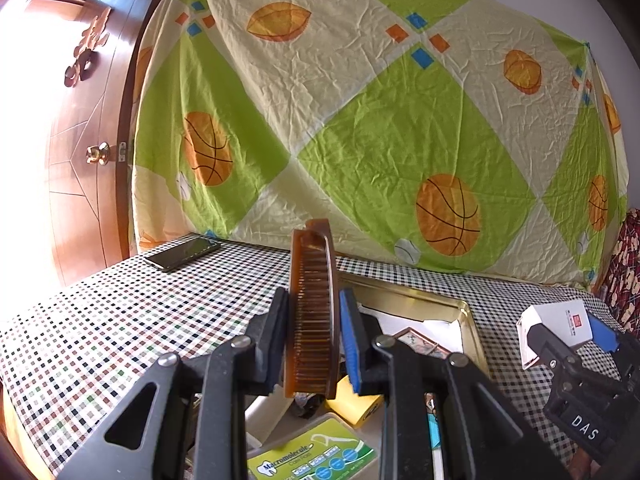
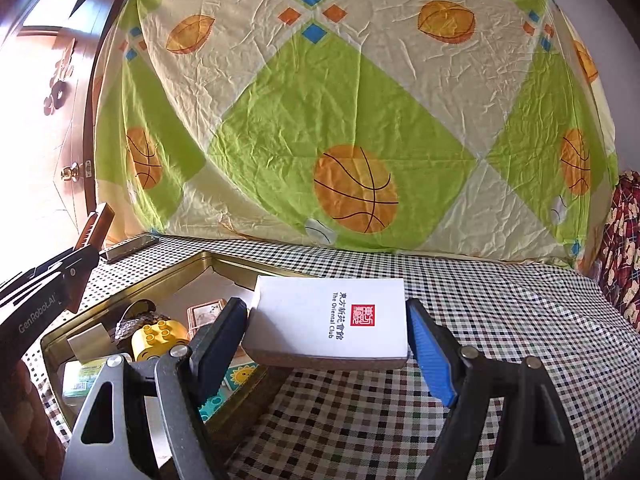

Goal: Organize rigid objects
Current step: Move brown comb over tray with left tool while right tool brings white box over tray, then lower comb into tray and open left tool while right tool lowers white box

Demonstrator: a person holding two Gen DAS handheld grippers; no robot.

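My left gripper (image 1: 314,336) is shut on a brown comb (image 1: 312,304), held upright above a gold tin tray (image 1: 468,312). The tray holds a yellow block (image 2: 160,338), a green floss box (image 1: 316,456), cards and papers. My right gripper (image 2: 326,340) is shut on a white box printed "The Oriental Club" (image 2: 328,320), held just above the checked tablecloth at the tray's right edge (image 2: 224,264). In the left wrist view the right gripper with the white box (image 1: 556,324) is at the right. In the right wrist view the left gripper with the comb (image 2: 94,226) is at the far left.
A black phone (image 1: 182,254) lies on the checked tablecloth at the back left. A green and cream basketball-print sheet (image 1: 360,120) hangs behind the table. A wooden door (image 1: 80,140) stands at the left. A dark red patterned cloth (image 2: 624,248) is at the right edge.
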